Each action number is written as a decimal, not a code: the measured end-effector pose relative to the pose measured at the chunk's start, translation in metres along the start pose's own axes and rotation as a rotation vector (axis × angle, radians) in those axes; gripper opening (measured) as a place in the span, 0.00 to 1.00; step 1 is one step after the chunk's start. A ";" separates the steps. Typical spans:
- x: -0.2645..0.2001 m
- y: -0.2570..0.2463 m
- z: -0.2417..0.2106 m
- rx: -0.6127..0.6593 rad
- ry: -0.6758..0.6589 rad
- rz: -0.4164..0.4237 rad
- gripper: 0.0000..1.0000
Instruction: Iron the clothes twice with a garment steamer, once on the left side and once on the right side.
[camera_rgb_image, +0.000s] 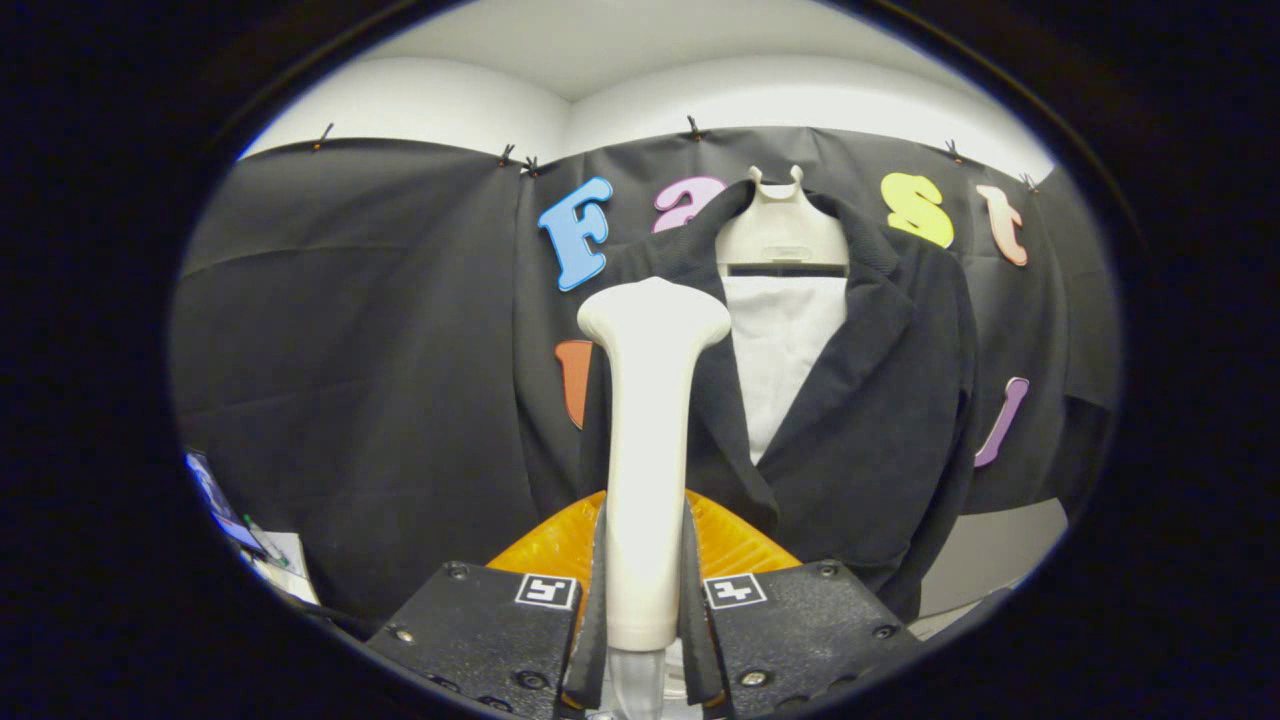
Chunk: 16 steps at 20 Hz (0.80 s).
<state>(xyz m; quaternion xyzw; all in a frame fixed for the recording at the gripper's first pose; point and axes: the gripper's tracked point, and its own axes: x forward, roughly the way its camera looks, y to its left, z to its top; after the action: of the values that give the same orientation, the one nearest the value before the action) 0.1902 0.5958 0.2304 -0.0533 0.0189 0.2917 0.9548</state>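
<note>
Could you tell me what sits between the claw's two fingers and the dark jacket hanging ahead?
In the gripper view, the steamer stands there, clamped between the claw fingers, its head rising before the jacket.

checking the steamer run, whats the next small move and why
Probably ease the steamer forward onto the jacket panel behind its head. The hand-held gripper is shut on the steamer's handle, and the head seems short of the cloth.

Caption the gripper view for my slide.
Gripper shut on steamer handle, head raised before dark jacket on hanger.
</note>
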 end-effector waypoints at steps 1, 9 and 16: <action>0.007 0.001 0.000 -0.003 0.003 0.001 0.33; 0.036 -0.004 -0.031 -0.019 0.065 -0.008 0.33; 0.022 -0.012 -0.077 -0.021 0.138 -0.007 0.33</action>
<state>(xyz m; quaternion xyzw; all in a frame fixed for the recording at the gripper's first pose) 0.2148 0.5894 0.1538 -0.0833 0.0815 0.2841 0.9517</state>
